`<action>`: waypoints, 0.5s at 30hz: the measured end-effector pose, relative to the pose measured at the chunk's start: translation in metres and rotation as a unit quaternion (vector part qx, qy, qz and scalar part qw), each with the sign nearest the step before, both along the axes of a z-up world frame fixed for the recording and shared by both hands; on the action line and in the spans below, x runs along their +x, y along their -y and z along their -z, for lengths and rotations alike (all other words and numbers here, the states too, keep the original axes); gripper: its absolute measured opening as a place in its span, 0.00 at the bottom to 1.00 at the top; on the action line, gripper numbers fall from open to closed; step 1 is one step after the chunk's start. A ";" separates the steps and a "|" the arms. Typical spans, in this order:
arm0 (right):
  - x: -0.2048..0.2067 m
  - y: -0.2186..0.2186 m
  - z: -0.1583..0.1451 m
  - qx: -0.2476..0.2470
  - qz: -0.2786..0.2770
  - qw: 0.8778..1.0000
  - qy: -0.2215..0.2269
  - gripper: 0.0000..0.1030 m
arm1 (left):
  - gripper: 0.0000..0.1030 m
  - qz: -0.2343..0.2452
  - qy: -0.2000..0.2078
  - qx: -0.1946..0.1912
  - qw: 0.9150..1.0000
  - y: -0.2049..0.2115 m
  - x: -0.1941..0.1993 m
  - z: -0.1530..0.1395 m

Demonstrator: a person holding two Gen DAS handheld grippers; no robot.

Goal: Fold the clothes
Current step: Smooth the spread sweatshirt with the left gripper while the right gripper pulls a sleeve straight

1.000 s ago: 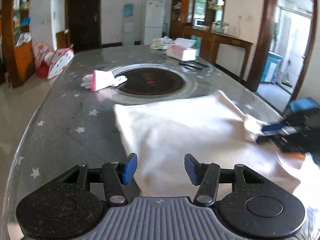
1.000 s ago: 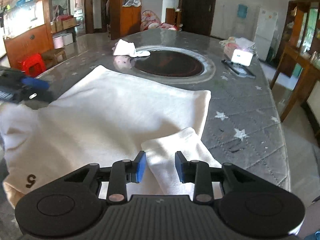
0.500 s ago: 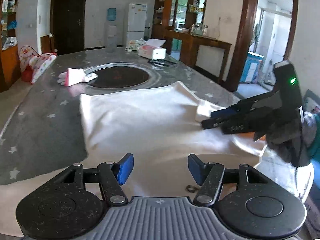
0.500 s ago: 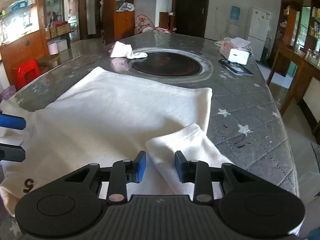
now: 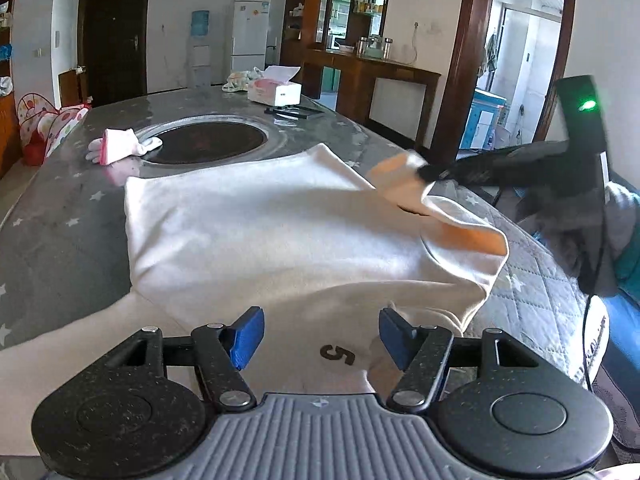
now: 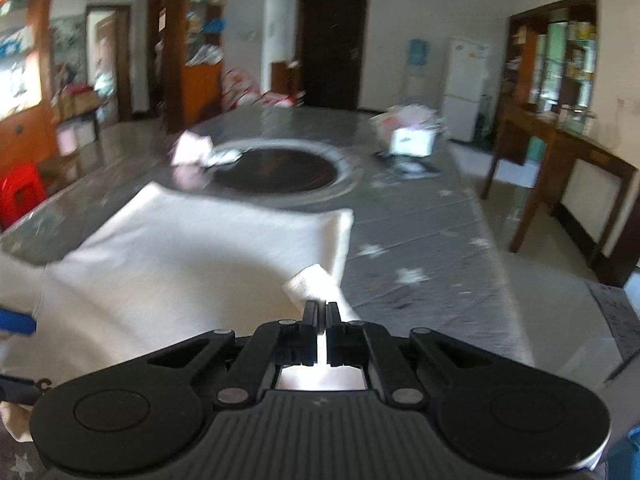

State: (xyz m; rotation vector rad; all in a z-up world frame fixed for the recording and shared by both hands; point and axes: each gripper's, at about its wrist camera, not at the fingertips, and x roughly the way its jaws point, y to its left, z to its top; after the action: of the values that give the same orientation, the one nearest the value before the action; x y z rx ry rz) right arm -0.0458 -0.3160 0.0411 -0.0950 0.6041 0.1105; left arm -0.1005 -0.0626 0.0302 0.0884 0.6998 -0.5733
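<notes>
A white shirt (image 5: 260, 232) lies spread on the grey star-patterned table (image 5: 60, 220). Its near end carries a label marked 5 (image 5: 338, 354). My left gripper (image 5: 320, 330) hangs open just above that near end, with nothing pressed between its blue pads. In the left wrist view my right gripper (image 5: 424, 172) pinches the right sleeve (image 5: 404, 188) and holds it lifted off the table. The blurred right wrist view shows that gripper (image 6: 322, 312) shut, with the sleeve's white cloth (image 6: 312, 284) sticking out beyond the fingertips. One blue pad (image 6: 16, 322) of the left gripper shows at that view's left edge.
A round dark cooktop (image 5: 208, 140) is set into the table beyond the shirt, with a pink and white glove (image 5: 120, 148) beside it. A tissue box (image 5: 276, 92) and a flat dark item (image 5: 294, 111) sit farther back. The table edge runs close on the right.
My right gripper has shut on the sleeve and raised it off the table. The left gripper has moved to the collar end and its jaws stand a little wider.
</notes>
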 end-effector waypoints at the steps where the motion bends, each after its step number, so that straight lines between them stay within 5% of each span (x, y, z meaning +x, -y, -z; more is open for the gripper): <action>1: -0.005 0.009 -0.005 -0.002 0.015 1.000 0.009 0.03 | 0.65 0.001 -0.001 0.000 1.000 0.000 0.000 0.001; 10: -0.045 0.086 -0.007 0.004 0.153 0.988 0.020 0.03 | 0.65 0.009 -0.008 0.006 1.000 0.001 -0.002 0.007; 15: -0.050 0.109 0.006 0.069 0.167 0.984 -0.010 0.06 | 0.65 0.008 -0.014 0.015 1.000 0.001 -0.003 0.011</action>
State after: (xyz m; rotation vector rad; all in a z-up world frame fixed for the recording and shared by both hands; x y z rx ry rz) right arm -0.0963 -0.4248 0.0348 0.1423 0.6228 -0.1716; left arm -0.1030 -0.0634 0.0192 0.1137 0.7360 -0.5813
